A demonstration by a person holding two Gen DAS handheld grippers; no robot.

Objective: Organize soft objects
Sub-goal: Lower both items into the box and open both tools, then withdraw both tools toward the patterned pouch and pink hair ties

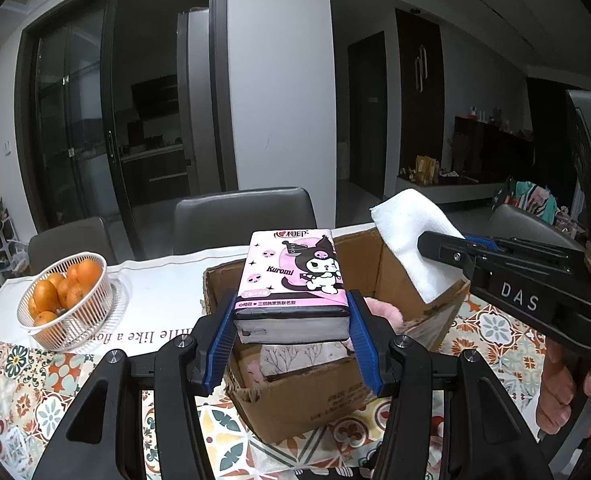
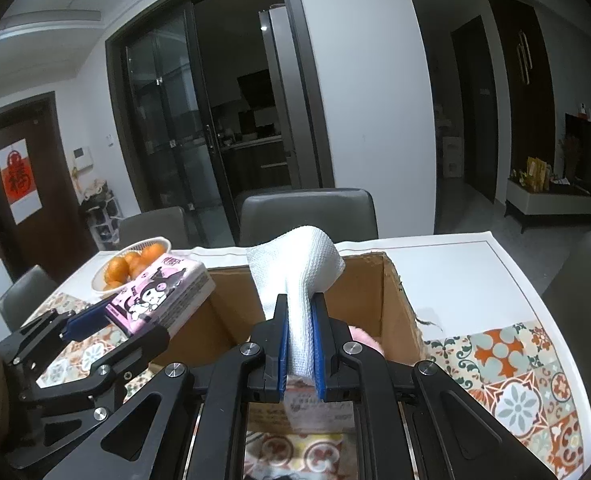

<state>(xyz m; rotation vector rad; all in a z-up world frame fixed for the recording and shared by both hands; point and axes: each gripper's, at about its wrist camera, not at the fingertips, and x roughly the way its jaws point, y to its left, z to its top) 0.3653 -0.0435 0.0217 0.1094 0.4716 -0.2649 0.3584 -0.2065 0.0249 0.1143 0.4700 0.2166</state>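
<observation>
My left gripper [image 1: 291, 320] is shut on a pink Kuromi tissue pack [image 1: 293, 280] and holds it above the open cardboard box [image 1: 319, 396]. The pack also shows in the right wrist view [image 2: 163, 294], over the box's left rim. My right gripper [image 2: 300, 320] is shut on a folded white cloth [image 2: 299, 272] and holds it over the box [image 2: 395, 296]. In the left wrist view the cloth [image 1: 411, 240] sticks up from the right gripper [image 1: 443, 250] above the box's right wall. Something pink and a patterned item lie inside the box.
A white basket of oranges [image 1: 65, 300] stands on the table at the left. A patterned tablecloth [image 2: 515, 380] and a white runner cover the table. Grey chairs [image 1: 243, 216] stand along the far edge.
</observation>
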